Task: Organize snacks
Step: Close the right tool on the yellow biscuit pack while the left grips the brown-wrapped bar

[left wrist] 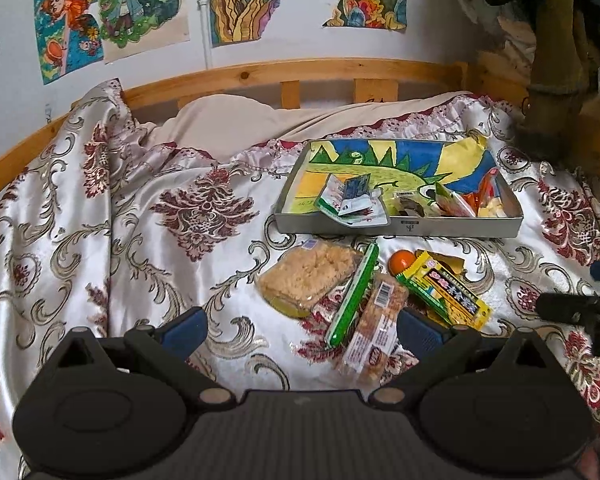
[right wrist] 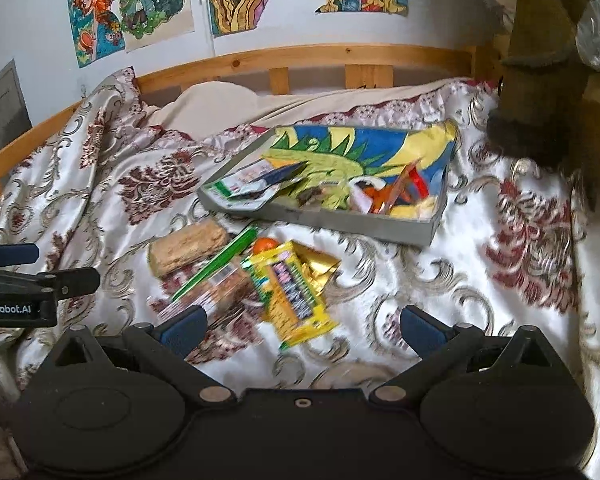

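A bed fills both views, spread with a glossy white quilt (left wrist: pixel 148 216) woven with maroon and silver scrolls. A pine rail (left wrist: pixel 300 70) curves behind it, and crayon drawings (left wrist: pixel 112 12) are taped to the pale wall at 12 o'clock. A plain beige pillow (left wrist: pixel 228 120) lies under the rail.

At 1 o'clock in the left view sits a shallow grey tray (left wrist: pixel 452 227), lined with a bright dinosaur drawing. Several small packets lie in it: white and green ones (left wrist: pixel 348 200) at its near left, orange and yellow ones at its right, too jumbled to tell apart.

Just in front of the tray a loose pile lies on the quilt: a clear-wrapped rice cake (left wrist: pixel 308 276), a thin green stick pack (left wrist: pixel 354 296), a grain bar (left wrist: pixel 374 328), an orange ball (left wrist: pixel 402 261) and a yellow pack (left wrist: pixel 448 294) over gold foil.

The left gripper (left wrist: pixel 300 328) has its blue-padded jaws spread wide and empty, above the near edge of the pile. The right gripper (right wrist: pixel 300 328) is likewise spread and empty, the yellow pack between its tips. The right view is motion-blurred. A dark, shaggy shape at 2 o'clock is cut off and unclear.
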`<state>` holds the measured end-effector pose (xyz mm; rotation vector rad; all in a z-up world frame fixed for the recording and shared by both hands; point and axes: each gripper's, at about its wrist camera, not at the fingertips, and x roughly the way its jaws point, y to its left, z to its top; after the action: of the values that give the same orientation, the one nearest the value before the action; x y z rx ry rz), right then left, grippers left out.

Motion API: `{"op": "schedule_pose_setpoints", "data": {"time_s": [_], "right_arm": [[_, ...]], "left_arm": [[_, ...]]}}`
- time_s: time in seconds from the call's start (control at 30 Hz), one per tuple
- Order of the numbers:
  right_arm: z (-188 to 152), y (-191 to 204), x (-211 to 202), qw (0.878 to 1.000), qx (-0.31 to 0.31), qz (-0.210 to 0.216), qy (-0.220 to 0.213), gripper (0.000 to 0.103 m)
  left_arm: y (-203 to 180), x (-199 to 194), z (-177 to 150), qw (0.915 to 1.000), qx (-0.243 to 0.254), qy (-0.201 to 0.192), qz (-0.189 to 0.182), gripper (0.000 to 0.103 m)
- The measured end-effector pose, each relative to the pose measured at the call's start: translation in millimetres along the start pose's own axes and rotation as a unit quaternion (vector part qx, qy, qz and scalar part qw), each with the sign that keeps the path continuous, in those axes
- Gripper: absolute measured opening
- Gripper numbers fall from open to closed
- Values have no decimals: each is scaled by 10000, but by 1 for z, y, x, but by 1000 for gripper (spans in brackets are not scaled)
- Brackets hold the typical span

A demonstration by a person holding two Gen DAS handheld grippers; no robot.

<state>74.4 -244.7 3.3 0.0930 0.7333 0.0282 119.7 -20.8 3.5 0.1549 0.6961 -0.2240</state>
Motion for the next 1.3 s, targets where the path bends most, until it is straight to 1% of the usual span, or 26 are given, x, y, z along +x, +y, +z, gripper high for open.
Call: {"op": "schedule_pose_setpoints", "data": {"time_s": [0.13, 0.33, 0.53, 0.57, 0.67, 0.87, 1.0, 1.1, 1.2, 1.3], "right_arm": [[12, -10, 11, 9999, -71, 25, -95, 102], [18, -17, 31, 9987, -414, 114, -264, 102], [17, -18, 55, 9974, -627, 267, -255, 102], [17, -18, 59, 9970, -669, 302, -255, 102], [15, -16, 71, 9952, -845, 448, -211, 102], [8, -9, 97, 9889, -1363, 585, 49, 102], [2, -8, 113, 9851, -1597, 596, 224, 102], [-2, -7, 121, 9831, -1720, 582, 225, 102], [-3, -6, 128, 9818, -1792, 579, 243, 98], [-3, -8, 131, 9819, -1759, 648, 274, 94]], "left_arm": [[-1, 16, 6, 10000, 41, 65, -23, 103], [-6, 35, 7, 9999, 82, 17, -136, 103], [-8, 48, -1, 9994, 110, 15, -336, 103], [-7, 49, -2, 9991, 82, 27, -422, 103], [-8, 53, -4, 9977, 34, 7, -673, 103], [-17, 67, -9, 9944, 291, 42, -1010, 103], [-26, 78, -15, 9919, 566, 137, -1127, 103], [-29, 87, -19, 9904, 739, 246, -1142, 102], [-29, 92, -22, 9888, 766, 310, -1246, 102], [-29, 91, -22, 9870, 757, 264, -1394, 97]]}}
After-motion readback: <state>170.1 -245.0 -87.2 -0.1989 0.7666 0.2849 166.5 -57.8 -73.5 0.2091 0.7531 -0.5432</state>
